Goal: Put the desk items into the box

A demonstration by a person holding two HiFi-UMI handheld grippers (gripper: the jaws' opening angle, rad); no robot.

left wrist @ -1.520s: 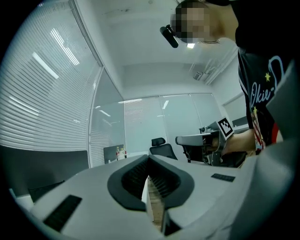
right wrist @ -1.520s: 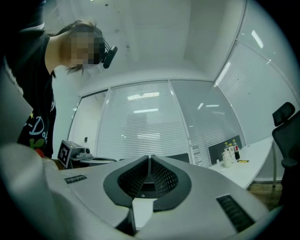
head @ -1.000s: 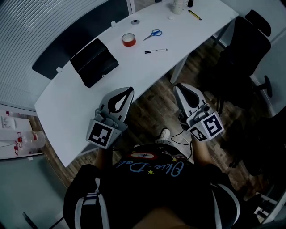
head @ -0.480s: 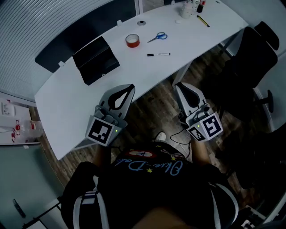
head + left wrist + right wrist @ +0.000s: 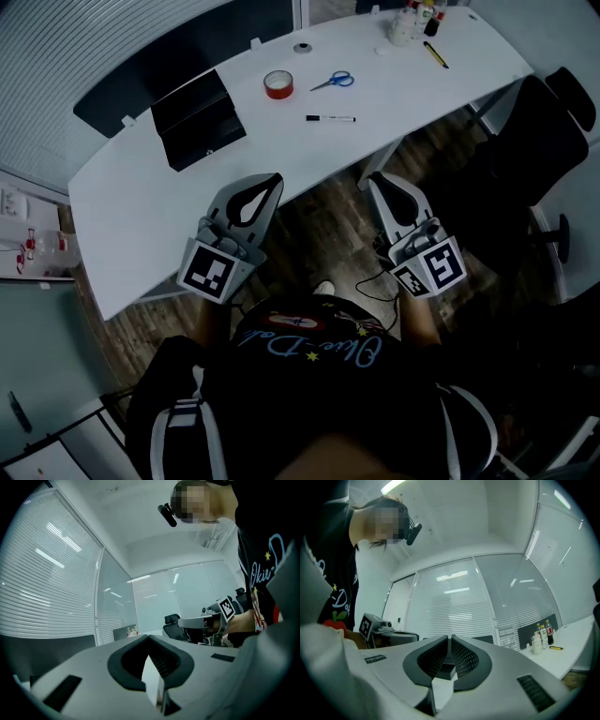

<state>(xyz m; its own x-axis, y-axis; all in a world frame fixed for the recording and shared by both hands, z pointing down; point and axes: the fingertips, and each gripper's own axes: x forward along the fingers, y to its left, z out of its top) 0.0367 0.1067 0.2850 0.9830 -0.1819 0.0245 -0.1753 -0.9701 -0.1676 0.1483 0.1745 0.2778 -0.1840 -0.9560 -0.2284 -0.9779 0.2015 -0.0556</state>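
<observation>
An open black box (image 5: 197, 117) sits on the left part of the white desk (image 5: 141, 206). To its right lie a red tape roll (image 5: 277, 84), blue scissors (image 5: 333, 82) and a black marker (image 5: 330, 119). A small round grey item (image 5: 302, 48) rests near the far edge. My left gripper (image 5: 273, 179) is shut and empty, held over the desk's near edge. My right gripper (image 5: 372, 181) is shut and empty over the floor, short of the desk. In the gripper views the left gripper (image 5: 149, 637) and right gripper (image 5: 450, 637) show jaws pressed together on nothing.
Several bottles (image 5: 414, 17) and a yellow pen (image 5: 436, 54) stand at the desk's far right end; the bottles (image 5: 541, 639) also show in the right gripper view. A black office chair (image 5: 539, 141) is at the right. Wood floor (image 5: 328, 234) lies below me.
Both grippers stay shut and held in front of the body. The head view has shifted, so more of the desk's right end with the bottles shows.
</observation>
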